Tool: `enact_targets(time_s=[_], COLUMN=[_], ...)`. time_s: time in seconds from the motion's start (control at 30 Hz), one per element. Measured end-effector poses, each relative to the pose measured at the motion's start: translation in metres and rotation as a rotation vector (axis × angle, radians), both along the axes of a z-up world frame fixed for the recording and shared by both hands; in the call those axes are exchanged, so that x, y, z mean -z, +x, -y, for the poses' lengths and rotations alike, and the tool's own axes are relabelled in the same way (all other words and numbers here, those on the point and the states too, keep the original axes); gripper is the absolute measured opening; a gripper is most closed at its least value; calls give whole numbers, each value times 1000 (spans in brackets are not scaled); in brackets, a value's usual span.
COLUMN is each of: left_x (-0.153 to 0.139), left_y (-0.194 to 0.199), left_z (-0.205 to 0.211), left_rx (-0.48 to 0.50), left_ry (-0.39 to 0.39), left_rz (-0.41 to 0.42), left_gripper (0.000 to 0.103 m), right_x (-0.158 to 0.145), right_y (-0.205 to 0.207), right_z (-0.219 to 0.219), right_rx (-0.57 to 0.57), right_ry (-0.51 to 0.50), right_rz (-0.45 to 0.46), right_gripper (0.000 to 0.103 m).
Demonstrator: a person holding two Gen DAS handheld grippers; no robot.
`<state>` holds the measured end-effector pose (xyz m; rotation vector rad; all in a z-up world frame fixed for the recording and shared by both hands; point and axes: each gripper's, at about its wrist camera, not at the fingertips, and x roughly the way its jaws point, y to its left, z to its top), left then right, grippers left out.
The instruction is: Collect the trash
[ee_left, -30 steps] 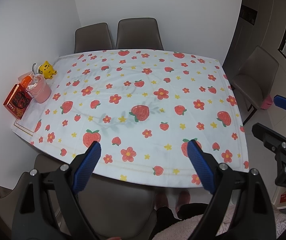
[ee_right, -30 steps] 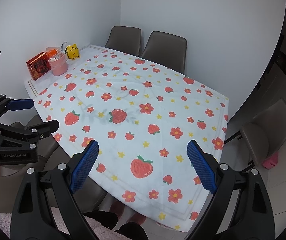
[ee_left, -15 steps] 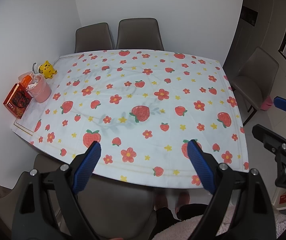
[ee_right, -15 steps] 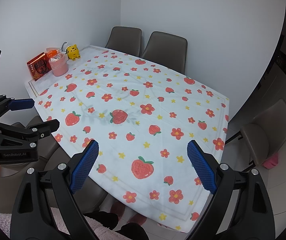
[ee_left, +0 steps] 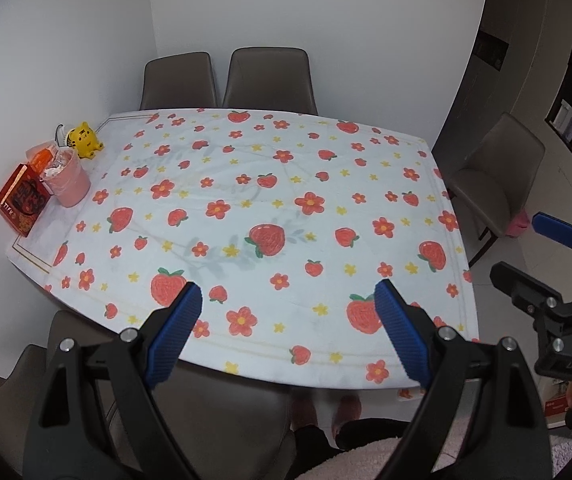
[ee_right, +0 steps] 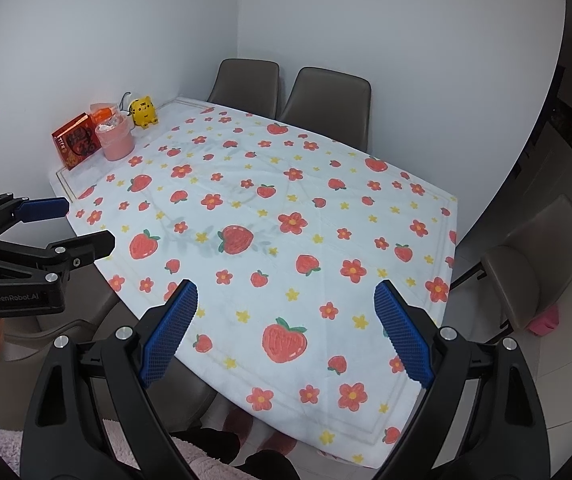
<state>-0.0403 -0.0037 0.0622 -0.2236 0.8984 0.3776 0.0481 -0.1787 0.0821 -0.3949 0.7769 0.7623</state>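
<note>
Left gripper (ee_left: 288, 328) spread wide, nothing between its pads; right gripper (ee_right: 286, 328) equally splayed and empty, both hanging above the near edge of the table (ee_left: 426, 376). The trash looks to be in the pink cup (ee_left: 71, 184) at the far left corner, jammed between the red box (ee_left: 22, 200) and yellow tiger figurine (ee_left: 83, 140). Risk: a long reach could topple the cup or knock its neighbours.

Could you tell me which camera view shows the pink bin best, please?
The right wrist view: the pink bin appears larger there, its crumpled contents visible. The left wrist view shows the bin near the frame's edge, more distorted.
</note>
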Motion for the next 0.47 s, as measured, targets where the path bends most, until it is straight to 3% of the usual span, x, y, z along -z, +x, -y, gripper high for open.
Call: enact_targets(time_s=[0.33, 0.47], left_x=[0, 0], left_y=[-5, -4], left_z=[8, 11], left_rx=[-11, -3], left_ry=[98, 97], left_rz=[-33, -36], left_gripper=[88, 88], right_x=[0, 0], right_y=[3, 3], right_z=[-1, 0], right_rx=[0, 1], right_ry=[3, 3], right_rz=[-1, -1], right_gripper=[87, 87])
